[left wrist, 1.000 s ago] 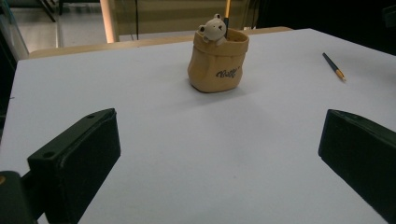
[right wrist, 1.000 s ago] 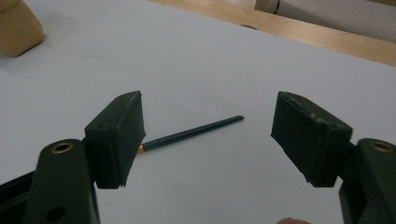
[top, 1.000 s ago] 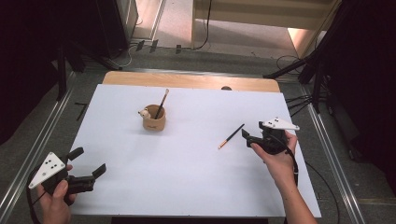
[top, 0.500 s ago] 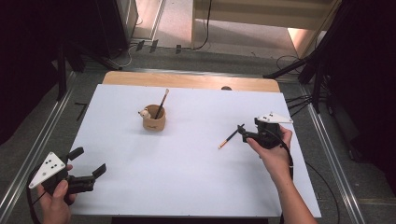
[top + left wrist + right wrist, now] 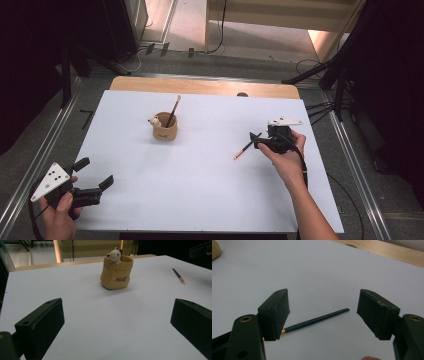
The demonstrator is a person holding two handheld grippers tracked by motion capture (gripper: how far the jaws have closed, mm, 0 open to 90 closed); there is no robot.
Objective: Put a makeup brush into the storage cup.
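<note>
A dark pencil with an orange end [image 5: 244,149] lies flat on the white table [image 5: 200,190], right of centre. My right gripper [image 5: 255,141] is open just above the pencil's dark end. In the right gripper view the pencil [image 5: 317,320] lies on the table between the spread jaws of that gripper [image 5: 323,311], touching neither pad. A tan pouch-shaped cup with a small bear figure [image 5: 165,128] stands left of centre and holds another pencil upright. My left gripper [image 5: 95,172] is open near the front left corner, with nothing between its jaws [image 5: 117,322]; it faces the cup [image 5: 116,272].
The table's wooden far edge [image 5: 200,86] shows beyond the white sheet. Metal rails [image 5: 30,165] run along both sides of the table. Black stands and cables [image 5: 325,75] sit on the floor at the back right. The lying pencil [image 5: 178,275] also shows in the left gripper view.
My right gripper has moved left across the table and slightly down, bringing its open jaws over the pencil's dark end. The left gripper, cup and pencil have stayed in place.
</note>
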